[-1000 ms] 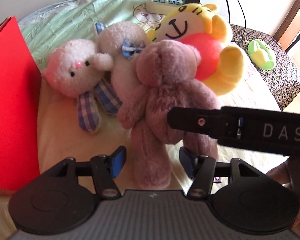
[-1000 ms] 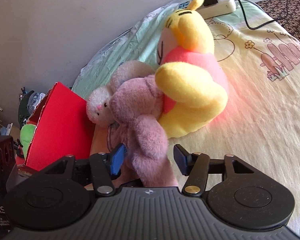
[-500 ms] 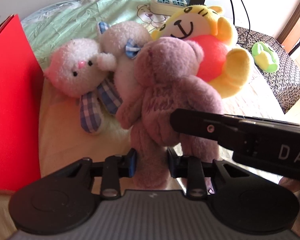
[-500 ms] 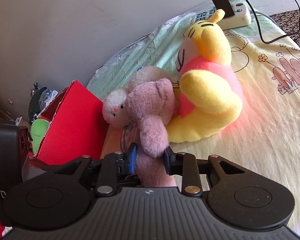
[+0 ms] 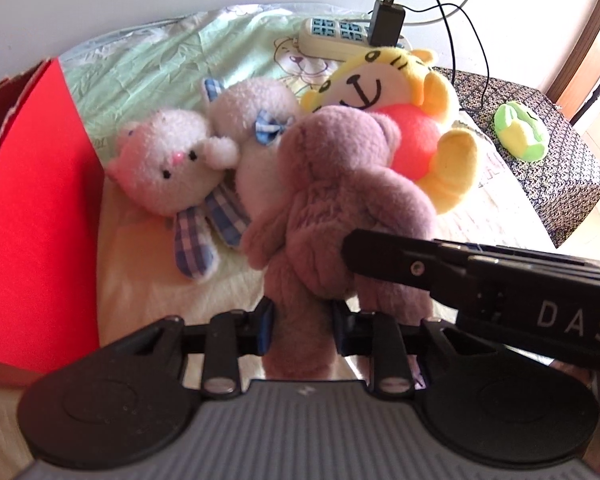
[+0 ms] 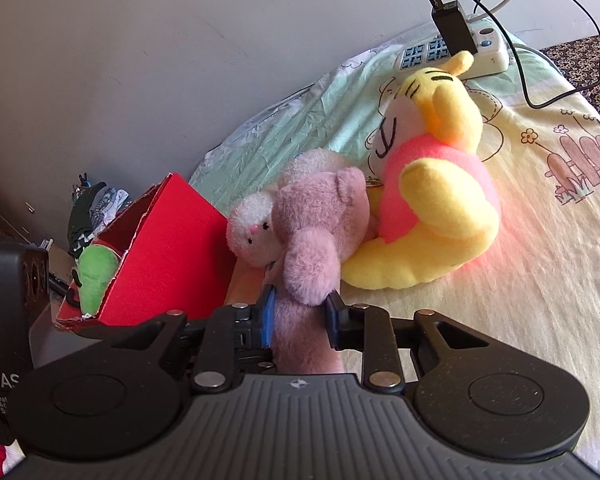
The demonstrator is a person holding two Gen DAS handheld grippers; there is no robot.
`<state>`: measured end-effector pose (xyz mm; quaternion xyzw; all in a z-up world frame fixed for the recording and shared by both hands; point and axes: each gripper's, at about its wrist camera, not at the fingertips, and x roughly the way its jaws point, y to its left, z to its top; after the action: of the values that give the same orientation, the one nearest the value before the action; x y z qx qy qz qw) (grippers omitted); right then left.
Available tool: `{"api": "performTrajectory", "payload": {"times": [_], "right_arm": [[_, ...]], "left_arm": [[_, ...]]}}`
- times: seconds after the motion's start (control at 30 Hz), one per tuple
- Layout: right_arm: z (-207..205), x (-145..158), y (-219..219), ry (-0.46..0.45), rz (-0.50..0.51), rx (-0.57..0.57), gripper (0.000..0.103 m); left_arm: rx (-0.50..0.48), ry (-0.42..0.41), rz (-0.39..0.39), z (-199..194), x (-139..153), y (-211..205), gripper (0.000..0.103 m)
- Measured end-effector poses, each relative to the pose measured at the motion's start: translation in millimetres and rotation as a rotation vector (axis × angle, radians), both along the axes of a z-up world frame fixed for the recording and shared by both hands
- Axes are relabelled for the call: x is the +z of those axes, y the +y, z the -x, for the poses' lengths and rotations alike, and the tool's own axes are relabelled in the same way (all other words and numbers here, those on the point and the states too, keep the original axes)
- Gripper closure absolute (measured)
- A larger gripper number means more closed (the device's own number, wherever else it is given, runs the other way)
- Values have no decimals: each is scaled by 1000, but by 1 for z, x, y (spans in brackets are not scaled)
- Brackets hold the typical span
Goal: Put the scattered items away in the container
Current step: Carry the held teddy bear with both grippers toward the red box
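A mauve teddy bear (image 5: 332, 200) stands lifted a little above the bed. My left gripper (image 5: 302, 326) is shut on one of its legs. My right gripper (image 6: 298, 316) is shut on its other leg, and its finger (image 5: 400, 264) crosses the left wrist view from the right. The bear also shows in the right wrist view (image 6: 320, 232). A white bunny with plaid ears (image 5: 172, 164) and a yellow tiger plush (image 5: 404, 96) lie behind it. The red box (image 6: 168, 256) stands at the left, with a green plush (image 6: 96, 276) inside.
A power strip (image 5: 332, 36) with a black charger and cables lies at the head of the bed. A dark patterned stool (image 5: 556, 168) with a green plush (image 5: 520, 136) stands at the right. A grey wall runs behind the bed.
Both grippers closed from open onto the mauve bear's legs. The bear has risen slightly from the bed and leans forward.
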<state>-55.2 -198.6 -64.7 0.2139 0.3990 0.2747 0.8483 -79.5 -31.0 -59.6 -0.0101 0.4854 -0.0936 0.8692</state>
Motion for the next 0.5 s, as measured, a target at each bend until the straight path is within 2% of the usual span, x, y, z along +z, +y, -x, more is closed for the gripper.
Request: {"api": "performTrajectory", "payload": {"times": [0.5], "right_arm": [[6,29,-1,-77,-73,-32,76]], "left_arm": [[-20,-86,-1,-1,39,11,78]]}}
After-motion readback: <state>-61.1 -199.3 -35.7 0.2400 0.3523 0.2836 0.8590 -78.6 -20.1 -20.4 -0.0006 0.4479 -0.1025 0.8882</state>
